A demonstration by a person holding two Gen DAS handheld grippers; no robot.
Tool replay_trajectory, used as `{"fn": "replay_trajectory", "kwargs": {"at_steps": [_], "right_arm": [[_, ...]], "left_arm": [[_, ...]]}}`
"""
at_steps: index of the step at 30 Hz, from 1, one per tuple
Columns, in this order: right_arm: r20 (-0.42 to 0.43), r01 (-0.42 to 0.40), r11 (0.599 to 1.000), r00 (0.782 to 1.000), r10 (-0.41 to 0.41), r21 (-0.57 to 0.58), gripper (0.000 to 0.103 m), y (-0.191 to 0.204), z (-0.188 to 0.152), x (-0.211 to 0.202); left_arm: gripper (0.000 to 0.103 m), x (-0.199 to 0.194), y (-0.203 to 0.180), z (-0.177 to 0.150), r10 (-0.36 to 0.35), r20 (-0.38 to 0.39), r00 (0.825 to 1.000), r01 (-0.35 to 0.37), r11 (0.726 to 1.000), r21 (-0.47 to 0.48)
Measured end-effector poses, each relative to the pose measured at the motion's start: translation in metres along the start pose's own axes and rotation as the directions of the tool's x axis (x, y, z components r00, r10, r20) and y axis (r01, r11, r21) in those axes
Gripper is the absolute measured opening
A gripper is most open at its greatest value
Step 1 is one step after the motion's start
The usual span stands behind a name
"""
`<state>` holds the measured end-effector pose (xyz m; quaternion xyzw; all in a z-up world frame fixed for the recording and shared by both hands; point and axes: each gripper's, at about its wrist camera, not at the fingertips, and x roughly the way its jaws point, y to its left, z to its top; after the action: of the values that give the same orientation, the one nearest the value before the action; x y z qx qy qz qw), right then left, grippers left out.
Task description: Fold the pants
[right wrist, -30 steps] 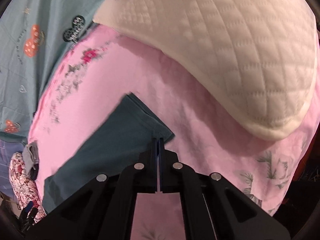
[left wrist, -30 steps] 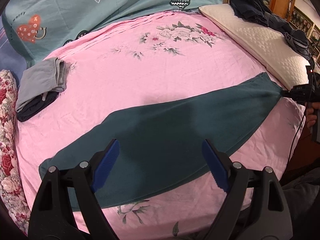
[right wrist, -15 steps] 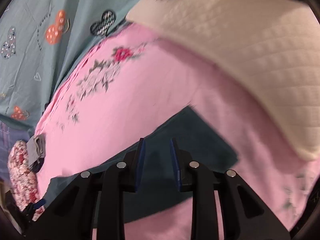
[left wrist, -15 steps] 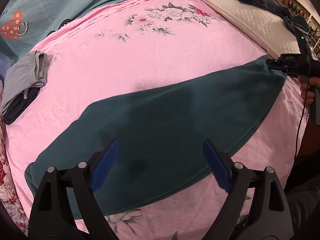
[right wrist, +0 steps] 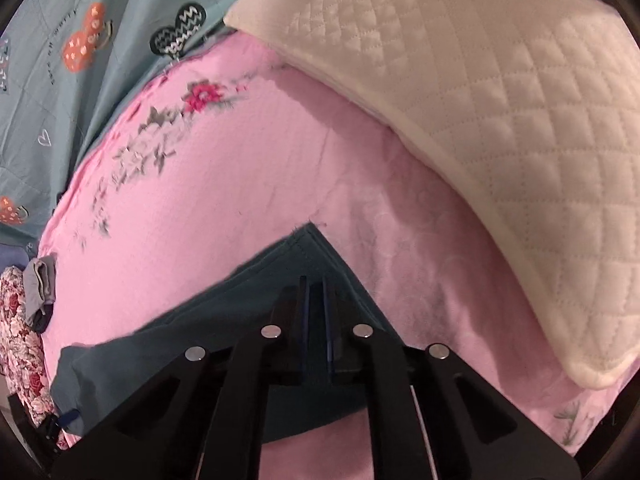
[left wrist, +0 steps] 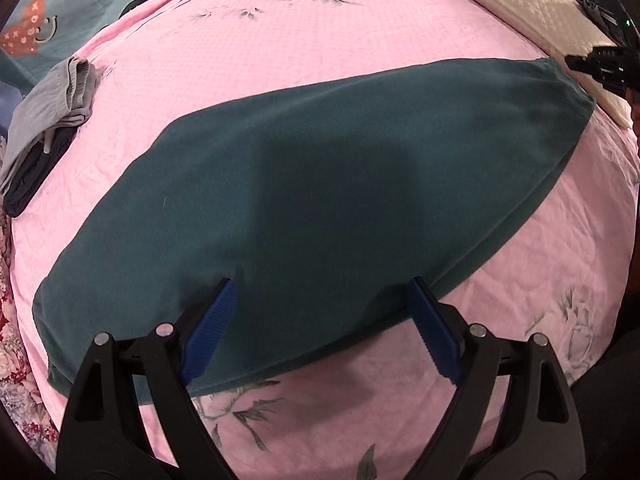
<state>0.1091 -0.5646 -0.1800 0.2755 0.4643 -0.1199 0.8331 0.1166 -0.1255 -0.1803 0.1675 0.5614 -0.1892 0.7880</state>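
Left gripper has its jaws spread wide, hanging right over the near edge of the pants, nothing pinched. Right gripper is closing its jaws, a narrow gap left, with the far corner of the pants between them. The dark teal pants lie flat across the pink bed. A cream pillow sits beyond, a grey garment off left.
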Motion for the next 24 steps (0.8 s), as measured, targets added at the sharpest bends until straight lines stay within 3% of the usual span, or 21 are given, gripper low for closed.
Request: {"fn": "replay_trajectory", "kwargs": {"at_steps": [3, 5, 8, 9, 10, 12, 15, 20, 21, 24], "right_arm": [[0.022, -0.08, 0.997, 0.996, 0.081, -0.018, 0.009, 0.015, 0.001, -0.007], [-0.021, -0.116, 0.99, 0.993, 0.115, -0.075, 0.009, 0.034, 0.0, 0.004], [-0.068, -0.066, 0.989, 0.996, 0.058, -0.136, 0.009, 0.044, -0.002, 0.027], [-0.064, -0.031, 0.991, 0.998, 0.022, -0.134, 0.004, 0.039, -0.001, 0.032], [-0.046, -0.055, 0.993, 0.998, 0.05, -0.108, 0.0, 0.028, 0.002, 0.034], [-0.015, -0.03, 0.999, 0.999, 0.03, -0.028, 0.0, 0.011, 0.008, 0.029], [0.001, -0.007, 1.0, 1.0, 0.007, 0.028, 0.008, 0.011, 0.007, 0.012], [-0.073, -0.21, 0.967, 0.977, 0.201, -0.147, 0.008, 0.08, -0.02, -0.003], [-0.103, -0.252, 0.952, 0.966, 0.237, -0.173, 0.008, 0.097, -0.026, -0.001], [-0.229, -0.416, 0.872, 0.903, 0.363, -0.258, 0.008, 0.163, -0.044, 0.01]], "left_arm": [[0.092, 0.001, 0.002, -0.004, 0.0, 0.0, 1.0, 0.0, 1.0, -0.014], [0.092, 0.0, 0.004, -0.006, -0.005, 0.002, 1.0, 0.005, 1.0, -0.018], [0.094, 0.0, 0.003, -0.014, -0.003, 0.012, 1.0, 0.003, 1.0, -0.02], [0.095, -0.001, 0.004, -0.016, -0.005, 0.013, 1.0, 0.005, 1.0, -0.024], [0.095, -0.001, 0.004, -0.018, -0.007, 0.011, 1.0, 0.007, 1.0, -0.027], [0.094, -0.003, 0.003, -0.021, 0.012, 0.008, 1.0, -0.012, 1.0, -0.019], [0.094, -0.017, 0.004, -0.025, 0.062, 0.06, 0.996, -0.062, 0.998, -0.013], [0.094, -0.04, 0.027, -0.029, 0.124, 0.106, 0.987, -0.112, 0.987, -0.117], [0.094, -0.043, 0.033, -0.031, 0.138, 0.109, 0.985, -0.121, 0.982, -0.144], [0.094, -0.052, 0.057, -0.033, 0.163, 0.12, 0.979, -0.135, 0.967, -0.214]]}}
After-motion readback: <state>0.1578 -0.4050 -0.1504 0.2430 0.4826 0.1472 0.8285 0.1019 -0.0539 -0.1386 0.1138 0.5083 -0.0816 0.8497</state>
